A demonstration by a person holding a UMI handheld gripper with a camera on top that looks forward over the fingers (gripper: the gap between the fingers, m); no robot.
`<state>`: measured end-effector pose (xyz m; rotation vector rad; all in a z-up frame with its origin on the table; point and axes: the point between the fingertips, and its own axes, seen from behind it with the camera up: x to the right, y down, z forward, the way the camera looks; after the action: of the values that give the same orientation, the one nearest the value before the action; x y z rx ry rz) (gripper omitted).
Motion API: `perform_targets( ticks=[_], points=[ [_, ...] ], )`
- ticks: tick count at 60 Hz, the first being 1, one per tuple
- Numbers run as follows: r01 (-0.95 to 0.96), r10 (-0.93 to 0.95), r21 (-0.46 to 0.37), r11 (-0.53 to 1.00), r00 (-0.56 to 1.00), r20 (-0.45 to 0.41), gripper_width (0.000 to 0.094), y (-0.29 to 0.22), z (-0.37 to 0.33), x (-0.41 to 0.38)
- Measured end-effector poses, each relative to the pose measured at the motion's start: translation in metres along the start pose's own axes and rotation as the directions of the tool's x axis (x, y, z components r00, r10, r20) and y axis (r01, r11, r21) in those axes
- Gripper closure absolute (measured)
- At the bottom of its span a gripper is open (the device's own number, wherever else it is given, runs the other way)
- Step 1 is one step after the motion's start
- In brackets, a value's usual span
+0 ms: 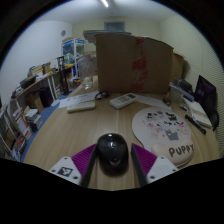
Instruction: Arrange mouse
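A glossy black mouse (112, 152) sits between my gripper's (112, 160) two fingers, and the magenta pads (86, 156) press against both its sides. The gripper is shut on it, over the wooden table (80, 130). A round white mouse mat (165, 130) with cartoon dogs and the word PUPPY lies on the table just ahead and to the right of the fingers. The underside of the mouse is hidden, so I cannot tell whether it touches the table.
A white keyboard (125, 100) and a second flat white device (82, 103) lie further back. A large cardboard box (130, 62) stands behind them. A laptop (206, 95) and papers are at the right. Cluttered shelves (25, 105) line the left.
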<state>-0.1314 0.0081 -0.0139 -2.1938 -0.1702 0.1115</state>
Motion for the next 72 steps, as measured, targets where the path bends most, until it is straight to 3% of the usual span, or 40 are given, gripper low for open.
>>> perform_targets(
  ticks=[3,11,13,17,21,28,34,40,51,55,56,59,60,61,67,72],
  points=[
    [-0.015,0.015,0.0,1.0,1.0,-0.019,0.038,-0.003,0.005,0.004],
    [-0.045,0.042,-0.038,0.998,0.997,-0.067,0.0471,0.0,0.005,0.006],
    [-0.049,0.046,-0.05,0.998,0.997,-0.063,0.0534,0.0,0.004,0.005],
    [-0.064,0.063,-0.052,0.997,0.998,-0.014,0.0557,-0.01,-0.004,-0.008],
    [0.022,-0.023,0.046,0.999,1.0,0.017,0.0562,-0.048,-0.023,-0.014],
    [0.068,-0.059,0.252,0.965,0.997,-0.04,0.0563,-0.148,-0.065,0.02],
    [0.032,-0.004,0.317,0.948,0.996,-0.091,0.0566,-0.197,-0.068,0.083],
    [0.013,0.028,0.257,0.966,0.987,-0.156,0.0564,-0.181,-0.039,0.151],
    [-0.05,0.054,0.029,0.998,0.987,-0.153,0.0563,-0.069,0.03,0.184],
    [-0.046,0.042,-0.027,0.999,0.988,-0.147,0.0548,-0.037,0.044,0.188],
    [-0.05,0.051,0.009,0.999,0.988,-0.143,0.0538,-0.042,0.046,0.188],
    [-0.04,0.041,0.01,0.999,0.99,-0.135,0.0495,-0.042,0.047,0.187],
    [-0.036,0.037,0.012,0.999,0.99,-0.133,0.0418,-0.043,0.047,0.187],
    [-0.033,0.033,0.003,0.999,0.991,-0.131,0.0448,-0.042,0.047,0.188],
    [-0.077,0.071,-0.037,0.996,0.989,-0.128,0.0368,-0.041,0.046,0.191],
    [-0.134,0.127,-0.056,0.989,0.984,-0.125,0.0079,-0.038,0.028,0.191]
  ],
)
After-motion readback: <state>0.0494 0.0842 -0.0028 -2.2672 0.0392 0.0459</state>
